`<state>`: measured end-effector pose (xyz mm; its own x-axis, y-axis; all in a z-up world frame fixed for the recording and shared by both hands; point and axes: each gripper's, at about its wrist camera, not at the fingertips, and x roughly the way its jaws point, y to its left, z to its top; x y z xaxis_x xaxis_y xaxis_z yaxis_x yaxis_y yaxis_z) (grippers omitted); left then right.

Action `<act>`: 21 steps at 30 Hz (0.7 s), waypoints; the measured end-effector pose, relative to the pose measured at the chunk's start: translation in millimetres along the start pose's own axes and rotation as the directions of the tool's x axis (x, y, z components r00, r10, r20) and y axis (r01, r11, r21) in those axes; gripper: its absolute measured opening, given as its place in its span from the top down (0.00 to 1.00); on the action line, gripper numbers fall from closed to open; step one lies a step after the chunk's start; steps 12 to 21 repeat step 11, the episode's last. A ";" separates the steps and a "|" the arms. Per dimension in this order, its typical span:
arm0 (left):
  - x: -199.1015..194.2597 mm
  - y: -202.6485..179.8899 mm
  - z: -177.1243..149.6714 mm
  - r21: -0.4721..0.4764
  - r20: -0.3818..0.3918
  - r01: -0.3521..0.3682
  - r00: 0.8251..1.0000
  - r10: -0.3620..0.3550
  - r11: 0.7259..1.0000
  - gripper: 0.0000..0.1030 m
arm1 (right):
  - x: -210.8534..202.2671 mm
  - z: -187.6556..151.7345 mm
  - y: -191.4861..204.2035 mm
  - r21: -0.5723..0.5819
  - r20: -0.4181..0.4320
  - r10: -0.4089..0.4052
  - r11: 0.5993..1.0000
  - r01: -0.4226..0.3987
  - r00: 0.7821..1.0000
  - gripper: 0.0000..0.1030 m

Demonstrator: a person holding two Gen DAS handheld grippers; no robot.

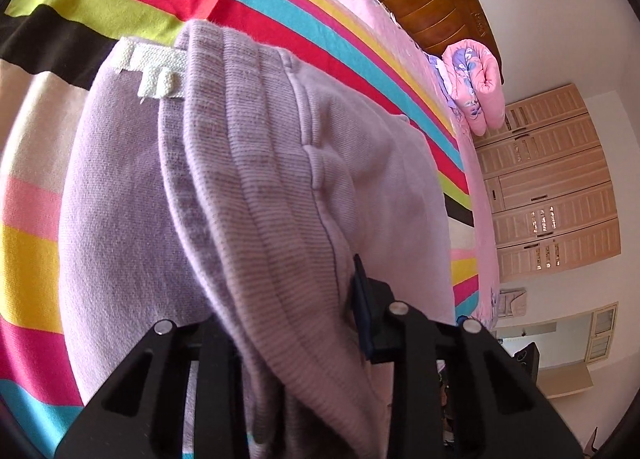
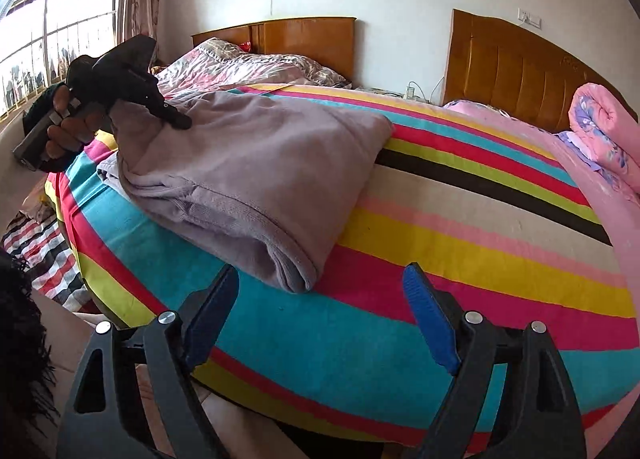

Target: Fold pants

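Gripping pants (image 2: 248, 179), left claw (image 2: 176, 119); right claw (image 2: 320, 319) spread.

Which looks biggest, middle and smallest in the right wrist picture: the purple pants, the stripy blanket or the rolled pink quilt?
1. Striped blanket, biggest, spreading across the bed.
2. Purple pants, folded on the blanket.
3. Rolled pink quilt, smallest as it looks, though it lies farther from the camera and partly out of frame, so its true size is unsure.

Matt ribbed knit pants (image 1: 280, 187)

No text, label, brand, number or sign is legible in either view.
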<state>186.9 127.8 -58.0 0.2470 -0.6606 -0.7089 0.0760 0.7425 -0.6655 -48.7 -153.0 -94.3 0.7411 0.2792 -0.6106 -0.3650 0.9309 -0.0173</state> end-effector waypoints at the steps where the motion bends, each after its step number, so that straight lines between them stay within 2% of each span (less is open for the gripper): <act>1: -3.1 -7.3 0.5 0.018 0.011 -0.002 1.000 0.002 1.000 0.74 | 5.4 0.3 1.5 -0.011 0.005 -0.014 1.000 0.014 1.000 0.22; 5: -22.2 -42.5 5.9 0.085 0.057 0.010 0.998 -0.015 0.996 0.77 | 24.5 7.3 7.0 -0.034 0.021 -0.094 0.995 0.095 0.995 0.24; 8: -50.1 -76.0 11.7 0.144 0.103 0.066 0.991 -0.081 0.987 0.79 | 39.7 10.4 13.7 -0.063 0.016 -0.181 0.981 0.182 0.983 0.24; 11: -91.7 -95.5 8.8 0.207 0.165 0.106 0.976 -0.141 0.973 0.79 | 44.1 8.5 23.8 -0.147 0.028 -0.262 0.954 0.263 0.965 0.23; 21: -91.7 -95.5 8.8 0.207 0.165 0.106 0.976 -0.141 0.973 0.79 | 44.1 8.5 23.8 -0.147 0.028 -0.262 0.954 0.263 0.965 0.23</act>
